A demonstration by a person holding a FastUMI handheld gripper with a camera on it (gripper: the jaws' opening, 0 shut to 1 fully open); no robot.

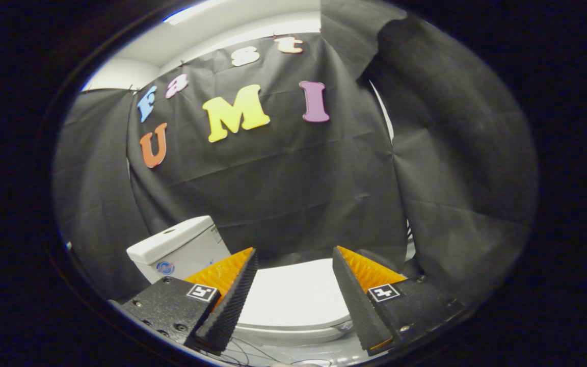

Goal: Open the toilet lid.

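My tool (293, 265) is spread wide, its two fingers standing well apart and pinching nothing, with open space between the tips. Through that gap I see the toilet lid (293, 298), white and smooth, lying flat and closed over the bowl; it sits between my fingers and a little beyond them, lower than the tips, and neither finger touches it. Under the lid's near edge a pale rim of the seat or bowl (293, 336) curves across; I cannot tell which of the two it is. Just beyond my left finger (232, 295) stands the toilet's tank (179, 250), a white box with its own cover on top and a small round blue mark on its front face, seen at a tilt. My right finger (357, 300) reaches up beside the far right part of the lid. Each finger's block carries a small square black-and-white marker on its upper face. Behind the toilet hangs the booth's black cloth wall (293, 188), creased and draped, with another fold of it closing in beside my right finger. A few thin dark cables (245, 351) lie on the pale floor just below the bowl, near the base of my left finger.
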